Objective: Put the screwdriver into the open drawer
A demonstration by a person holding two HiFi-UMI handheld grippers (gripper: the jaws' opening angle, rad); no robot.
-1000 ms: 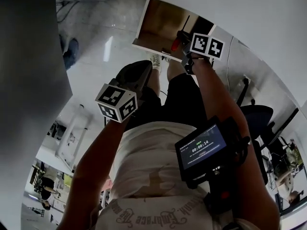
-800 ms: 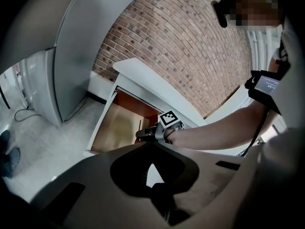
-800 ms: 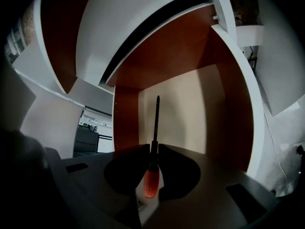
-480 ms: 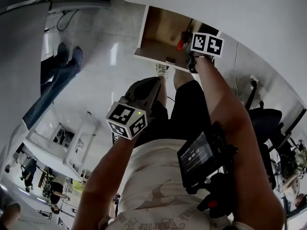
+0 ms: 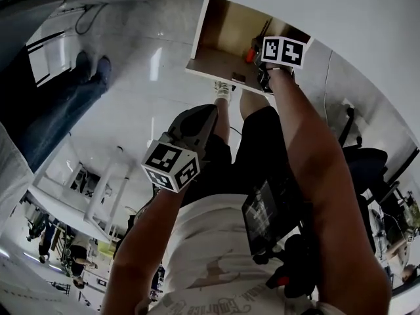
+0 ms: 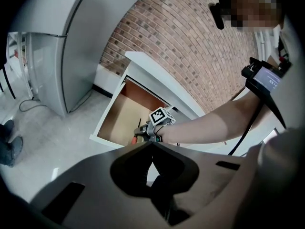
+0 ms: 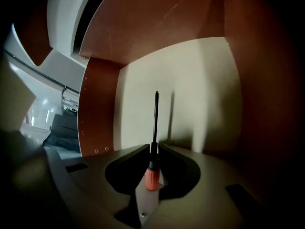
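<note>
**Right gripper** (image 7: 153,149): its jaws are closed on the screwdriver (image 7: 152,173) and pinch it where the orange handle meets the dark shaft. The grip is unchanged from a second ago. The gripper has sunk since then, and in the head view its marker cube (image 5: 283,51) now overlaps the drawer's mouth.

**Screwdriver:** held inside the open drawer (image 7: 195,89). The shaft points at the pale bottom panel, with brown side walls around it. Whether the tip touches the panel cannot be told. In the head view the orange handle (image 5: 250,56) shows just left of the cube, as it did before.

**Left gripper** (image 6: 150,143): its jaws are pressed together with nothing between them. It hangs well apart from the drawer, over the person's legs, slightly lower than a second ago.

**Drawer** (image 5: 216,25): pulled out from under a white top, in the same place as before.
</note>
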